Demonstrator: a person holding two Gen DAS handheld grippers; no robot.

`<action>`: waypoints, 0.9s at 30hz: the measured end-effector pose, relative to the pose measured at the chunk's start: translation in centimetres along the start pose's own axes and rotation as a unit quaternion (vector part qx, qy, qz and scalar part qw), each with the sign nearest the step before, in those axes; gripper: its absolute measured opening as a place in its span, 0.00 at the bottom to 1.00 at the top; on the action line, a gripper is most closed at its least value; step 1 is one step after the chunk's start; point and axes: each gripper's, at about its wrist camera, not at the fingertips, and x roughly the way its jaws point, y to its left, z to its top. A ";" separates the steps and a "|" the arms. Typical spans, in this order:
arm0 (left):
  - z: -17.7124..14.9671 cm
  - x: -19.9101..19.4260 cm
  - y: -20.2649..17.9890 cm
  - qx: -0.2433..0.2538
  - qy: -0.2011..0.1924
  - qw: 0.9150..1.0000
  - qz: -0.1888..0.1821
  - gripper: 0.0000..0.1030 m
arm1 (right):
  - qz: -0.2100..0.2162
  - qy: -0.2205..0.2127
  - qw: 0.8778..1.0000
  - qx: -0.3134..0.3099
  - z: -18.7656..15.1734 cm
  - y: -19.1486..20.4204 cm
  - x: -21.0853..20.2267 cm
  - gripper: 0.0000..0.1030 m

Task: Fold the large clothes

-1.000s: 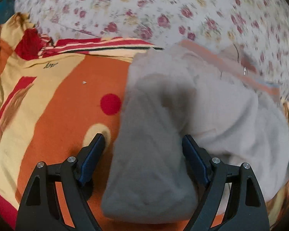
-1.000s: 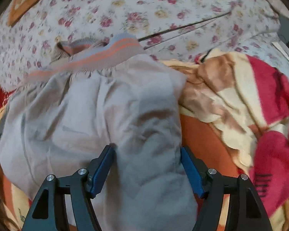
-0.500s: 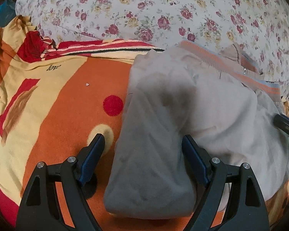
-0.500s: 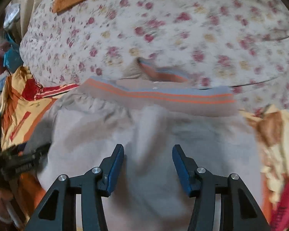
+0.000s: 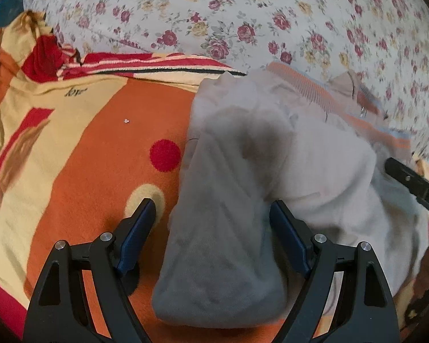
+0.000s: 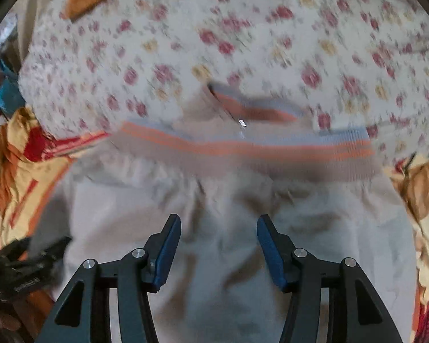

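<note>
The right gripper (image 6: 218, 247) has swung from the sleeve to the beige garment's (image 6: 214, 228) middle, jaws narrowed, gripping nothing. The left gripper (image 5: 211, 223) gapes around the folded sleeve (image 5: 220, 257). An orange blanket (image 5: 100, 157) fills the lower left, a floral sheet (image 5: 243, 14) the top.

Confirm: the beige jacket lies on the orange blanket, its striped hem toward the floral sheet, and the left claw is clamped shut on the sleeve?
Not quite. In the left wrist view the left claw is open around the sleeve, not clamped. The rest holds.
</note>
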 end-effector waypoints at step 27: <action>-1.3 -5.1 -1.9 -0.005 -0.001 0.998 -0.061 0.81 | -0.035 0.031 0.998 0.051 -6.9 -2.5 -10.2 0.70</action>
